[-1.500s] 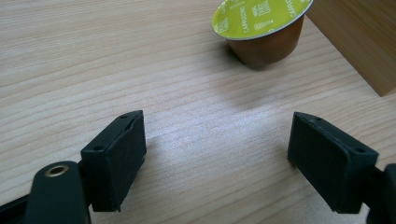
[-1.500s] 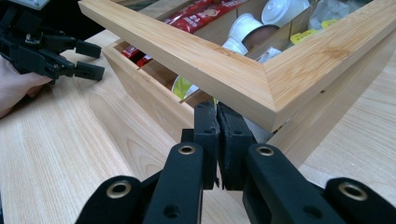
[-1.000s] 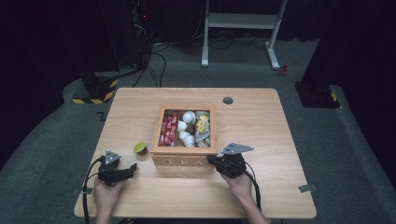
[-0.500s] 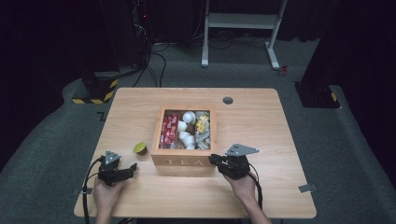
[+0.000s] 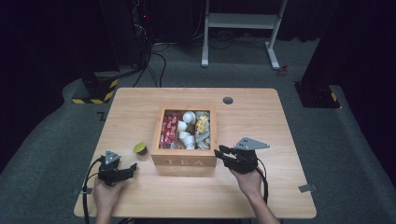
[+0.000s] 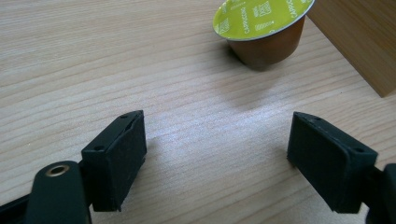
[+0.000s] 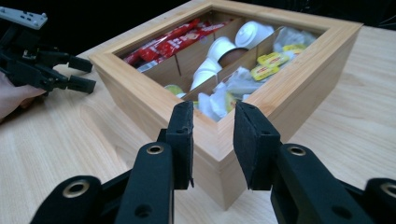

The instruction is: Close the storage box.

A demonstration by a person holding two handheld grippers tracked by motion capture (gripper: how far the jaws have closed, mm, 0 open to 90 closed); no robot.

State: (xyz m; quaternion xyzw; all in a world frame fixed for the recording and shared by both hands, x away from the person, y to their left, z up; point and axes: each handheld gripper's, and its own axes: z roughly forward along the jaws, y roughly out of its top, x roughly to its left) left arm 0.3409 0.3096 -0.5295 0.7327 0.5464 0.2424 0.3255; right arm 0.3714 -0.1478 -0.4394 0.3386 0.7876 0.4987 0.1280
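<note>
A wooden box (image 5: 187, 162) marked TEA stands mid-table, its compartments holding red packets (image 7: 168, 42), white capsules (image 7: 219, 51) and yellow-tagged tea bags (image 7: 271, 63). My right gripper (image 5: 219, 154) sits at the box's near right corner. Its jaws have just been opening, and in the right gripper view (image 7: 212, 140) they stand apart with the corner of the box (image 7: 299, 88) seen between them, pads not pressing. My left gripper (image 5: 130, 168) rests open on the table. A yellow-lidded brown capsule (image 6: 261, 28) stands just ahead of its wide-set jaws (image 6: 219, 158).
The capsule (image 5: 140, 148) stands close to the box's left wall (image 6: 364, 42). A round grey cable port (image 5: 228, 100) sits near the table's far edge. The left gripper (image 7: 79, 74) shows beyond the box in the right gripper view. Bare wood surrounds the box.
My right gripper has lifted a little and drawn slightly away from the box's corner, and its jaws have spread apart. The left gripper and the capsule have stayed put.
</note>
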